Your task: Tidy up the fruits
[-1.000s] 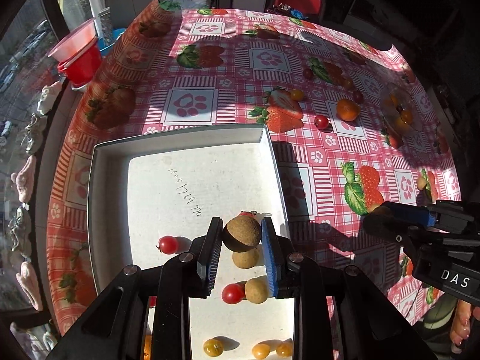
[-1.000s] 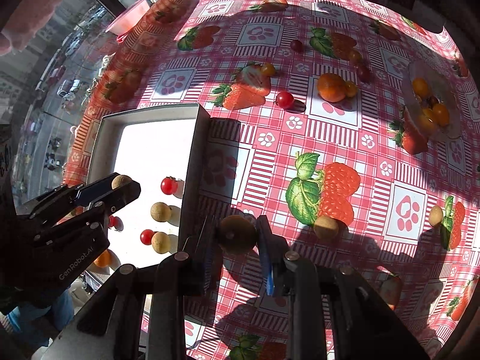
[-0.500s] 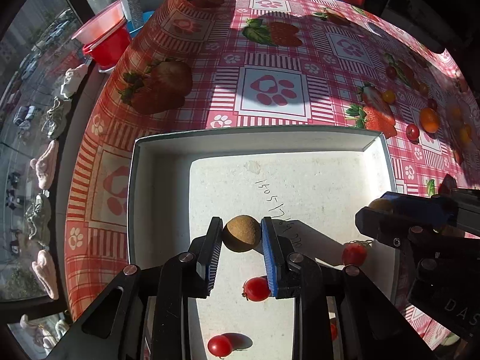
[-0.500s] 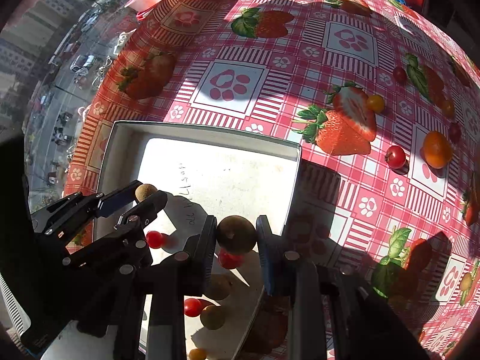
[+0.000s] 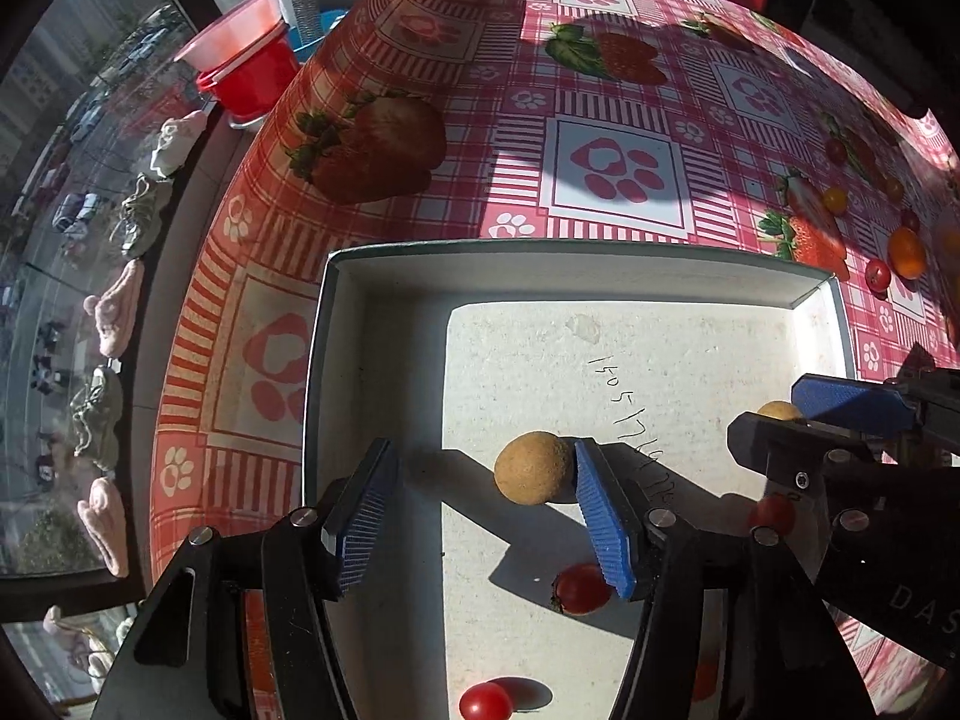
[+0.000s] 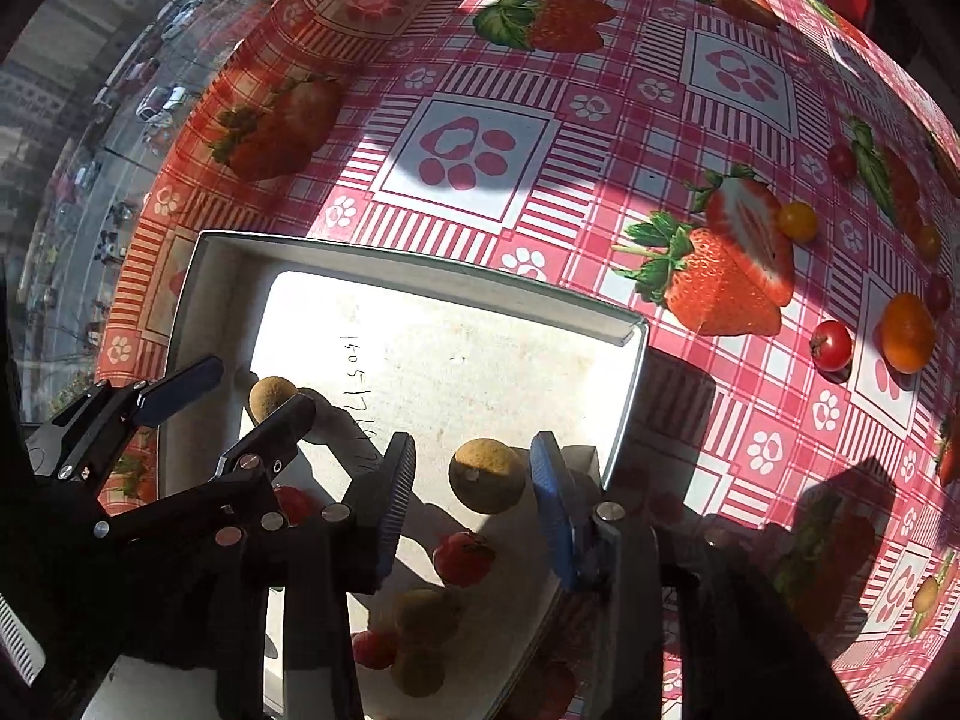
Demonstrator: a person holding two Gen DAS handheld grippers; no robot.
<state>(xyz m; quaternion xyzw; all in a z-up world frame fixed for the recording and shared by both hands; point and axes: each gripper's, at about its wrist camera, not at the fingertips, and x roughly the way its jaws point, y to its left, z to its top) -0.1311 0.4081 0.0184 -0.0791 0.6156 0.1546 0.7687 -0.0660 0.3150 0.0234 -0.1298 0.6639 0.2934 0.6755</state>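
Note:
A white tray (image 5: 384,276) lies on the strawberry tablecloth and shows in both wrist views (image 6: 420,285). My left gripper (image 5: 486,516) is open over the tray; a tan round fruit (image 5: 533,468) rests against its right blue pad. It also shows in the right wrist view (image 6: 271,397). My right gripper (image 6: 471,498) is open over the tray's right part, with a second tan round fruit (image 6: 487,475) loose between its fingers. Red cherry tomatoes (image 5: 579,589) and more tan fruits (image 6: 420,612) lie in the tray.
On the cloth right of the tray lie an orange fruit (image 6: 907,333), a red cherry tomato (image 6: 831,345) and a small yellow tomato (image 6: 797,222). Red buckets (image 5: 252,69) stand beyond the table's left edge, beside a window.
Both grippers have opened and let go of their tan fruits over the tray. Both moved further left over the tray during the last second.

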